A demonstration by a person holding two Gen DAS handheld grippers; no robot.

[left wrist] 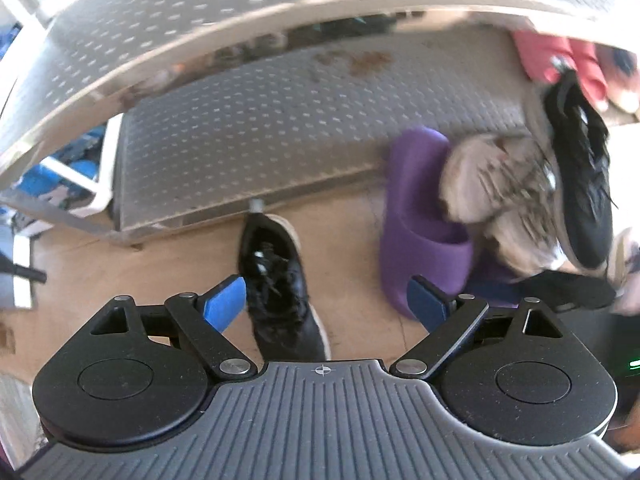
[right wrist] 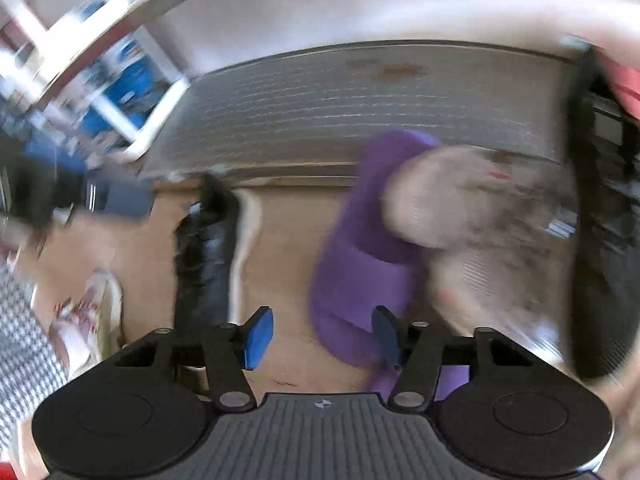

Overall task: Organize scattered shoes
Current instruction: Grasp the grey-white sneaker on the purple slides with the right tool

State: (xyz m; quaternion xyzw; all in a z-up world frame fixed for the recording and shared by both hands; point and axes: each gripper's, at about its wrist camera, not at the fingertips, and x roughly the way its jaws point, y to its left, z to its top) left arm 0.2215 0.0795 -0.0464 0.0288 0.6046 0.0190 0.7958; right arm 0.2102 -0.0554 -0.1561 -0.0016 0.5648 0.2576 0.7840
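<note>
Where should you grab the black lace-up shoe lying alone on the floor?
Grip the black lace-up sneaker across its collar, by the opening near the heel, coming straight down from above. It lies upright on the tan floor with the opening facing up and clear space on both sides. The left gripper, jaws wide open, probably fits best.

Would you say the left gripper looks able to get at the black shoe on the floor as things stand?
Probably yes. The left gripper hangs over the black shoe with its jaws wide and empty, and nothing lies between them. The purple slipper sits clear to the side.
</note>
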